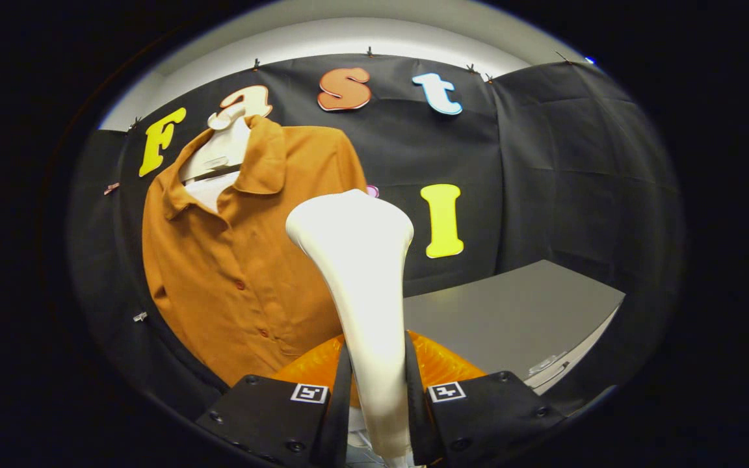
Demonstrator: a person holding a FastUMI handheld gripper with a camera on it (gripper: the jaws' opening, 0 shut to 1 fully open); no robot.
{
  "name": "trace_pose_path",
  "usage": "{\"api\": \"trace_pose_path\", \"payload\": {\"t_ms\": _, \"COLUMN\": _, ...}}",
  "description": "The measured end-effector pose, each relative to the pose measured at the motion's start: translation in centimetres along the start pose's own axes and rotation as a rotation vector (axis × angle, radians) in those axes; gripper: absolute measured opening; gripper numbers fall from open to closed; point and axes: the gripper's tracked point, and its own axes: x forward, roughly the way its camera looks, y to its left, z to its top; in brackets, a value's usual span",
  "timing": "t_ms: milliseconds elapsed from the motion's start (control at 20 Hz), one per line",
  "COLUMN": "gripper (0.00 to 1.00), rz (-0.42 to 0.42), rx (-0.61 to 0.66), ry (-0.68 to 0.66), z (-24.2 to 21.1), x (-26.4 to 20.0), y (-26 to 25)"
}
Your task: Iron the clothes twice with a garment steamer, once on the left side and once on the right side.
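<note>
My gripper [378,390] is shut on the handle of a white garment steamer [361,260], which stands upright between the fingers with its broad head pointing up. Beyond it hangs an orange-brown button shirt [231,260] on a white hanger [222,146] against the black wall. The steamer head sits in front of the shirt's right-hand side, near the lower chest. I cannot tell whether the head touches the cloth. The steamer hides part of the shirt's right edge.
A grey table [511,318] stretches to the right of the steamer, below the black wall. An orange piece [439,364] shows just behind the fingers. A small metal fitting [547,364] sits at the table's near edge.
</note>
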Motion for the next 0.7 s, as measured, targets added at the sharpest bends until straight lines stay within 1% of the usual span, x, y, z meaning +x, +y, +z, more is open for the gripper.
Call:
{"api": "trace_pose_path", "payload": {"t_ms": 150, "gripper": 0.41, "rz": 0.011, "rx": -0.013, "ry": -0.010, "z": 0.6, "x": 1.0, "y": 3.3}}
{"api": "trace_pose_path", "payload": {"t_ms": 400, "gripper": 0.41, "rz": -0.019, "rx": -0.034, "ry": -0.004, "z": 0.9, "x": 3.8, "y": 5.7}}
{"api": "trace_pose_path", "payload": {"t_ms": 700, "gripper": 0.42, "rz": -0.041, "rx": -0.071, "ry": 0.061, "z": -1.7, "x": 6.8, "y": 6.6}}
